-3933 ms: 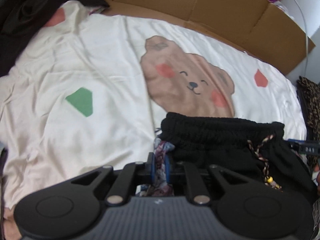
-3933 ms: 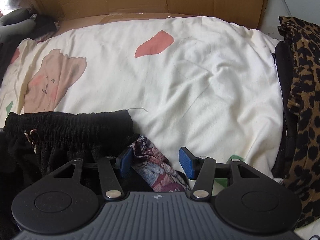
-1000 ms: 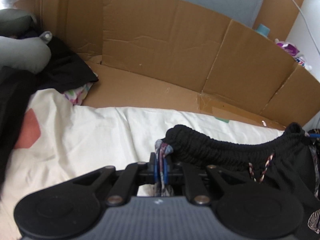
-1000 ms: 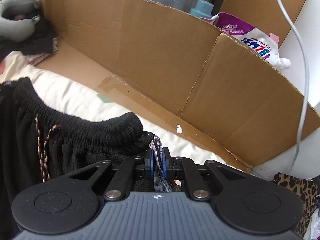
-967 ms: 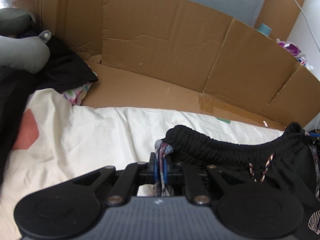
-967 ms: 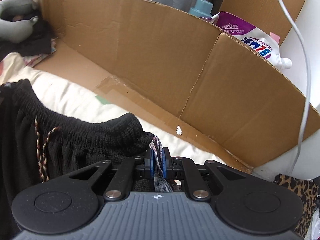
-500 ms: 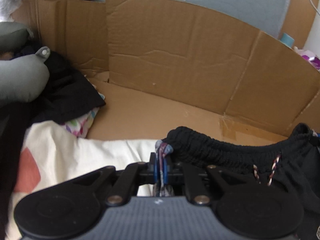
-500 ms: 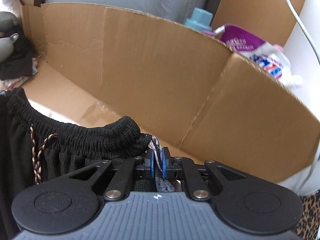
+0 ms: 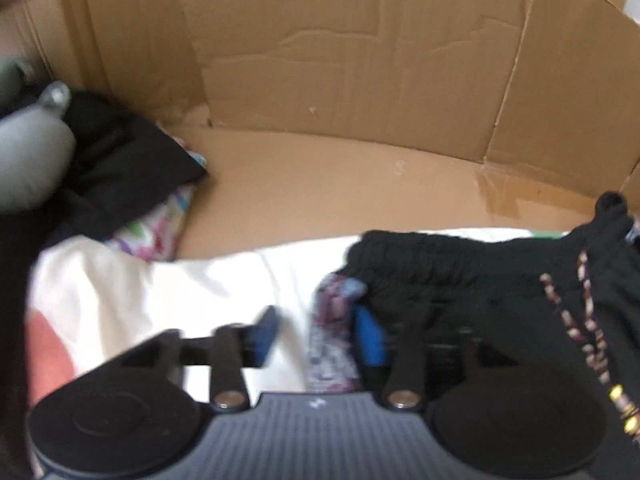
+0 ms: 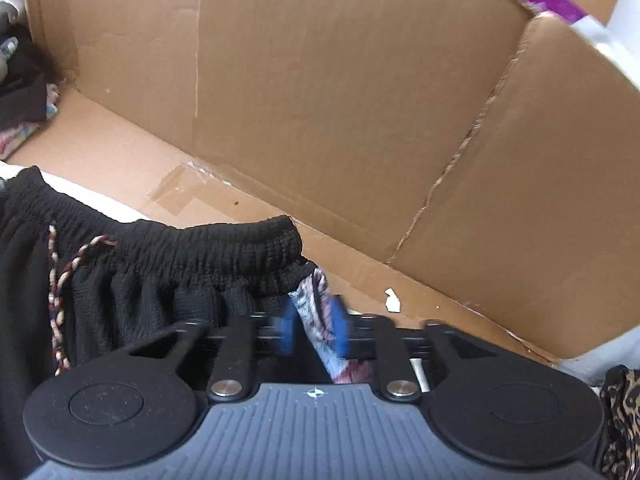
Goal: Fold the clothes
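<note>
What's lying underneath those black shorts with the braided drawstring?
Under the black shorts a cream bedsheet shows at their left edge, and brown cardboard beyond the waistband. A patterned cloth peeks out at the corners. Whatever lies beneath the middle is covered.

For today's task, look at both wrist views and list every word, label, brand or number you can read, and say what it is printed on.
None can be read.
The purple and white pouch behind the cardboard is too blurred to show any print.
The black shorts carry no lettering in view.
</note>
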`<state>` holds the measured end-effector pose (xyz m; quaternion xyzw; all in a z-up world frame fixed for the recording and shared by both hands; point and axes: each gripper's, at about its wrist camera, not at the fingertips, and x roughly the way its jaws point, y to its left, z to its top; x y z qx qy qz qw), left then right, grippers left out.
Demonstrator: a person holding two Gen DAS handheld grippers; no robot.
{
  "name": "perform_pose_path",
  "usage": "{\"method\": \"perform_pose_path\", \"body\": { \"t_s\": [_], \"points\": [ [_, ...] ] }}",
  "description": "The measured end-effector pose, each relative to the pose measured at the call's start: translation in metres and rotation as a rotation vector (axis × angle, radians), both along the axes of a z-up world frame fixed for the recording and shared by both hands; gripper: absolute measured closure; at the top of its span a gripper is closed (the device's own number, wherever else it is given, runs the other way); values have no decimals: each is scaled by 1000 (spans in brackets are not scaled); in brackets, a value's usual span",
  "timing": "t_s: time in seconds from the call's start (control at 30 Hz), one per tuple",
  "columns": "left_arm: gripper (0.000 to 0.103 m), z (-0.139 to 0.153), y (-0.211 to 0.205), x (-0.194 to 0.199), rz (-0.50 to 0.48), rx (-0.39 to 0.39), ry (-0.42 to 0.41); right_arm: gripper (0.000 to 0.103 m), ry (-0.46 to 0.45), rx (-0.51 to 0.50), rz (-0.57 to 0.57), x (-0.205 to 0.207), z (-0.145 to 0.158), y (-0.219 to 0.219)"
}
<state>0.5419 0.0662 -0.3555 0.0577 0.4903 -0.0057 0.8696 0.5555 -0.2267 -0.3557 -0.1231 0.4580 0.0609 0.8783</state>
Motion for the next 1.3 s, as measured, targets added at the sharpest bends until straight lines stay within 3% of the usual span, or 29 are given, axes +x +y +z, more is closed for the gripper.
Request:
{"method": "perform_pose_path", "body": {
  "t_s": [0.1,0.23,0.37,0.6,0.73,0.97,1.03,1.3],
  "points": [
    [33,6,14,-6,34,-19,6,59,2,28,21,-13,11,-5],
    [33,24,31,-24,78,-69,6,59,25,76,29,-25,32,-11],
    [33,51,34,-48,63,-52,-8,59,46,73,66,-37,53,-6],
    [33,102,45,-89,65,-72,-14,59,86,100,164,-82,120,9],
    [33,129,50,-115,92,-132,-4,59,88,117,216,-107,168,21],
    [34,184,47,-166,69,-132,-33,58,68,120,211,-156,238,32],
    [34,200,46,-180,63,-146,-43,53,61,137,193,-172,253,29],
    [34,237,40,-227,38,-173,-43,51,40,187,162,-235,291,14]
  ]
}}
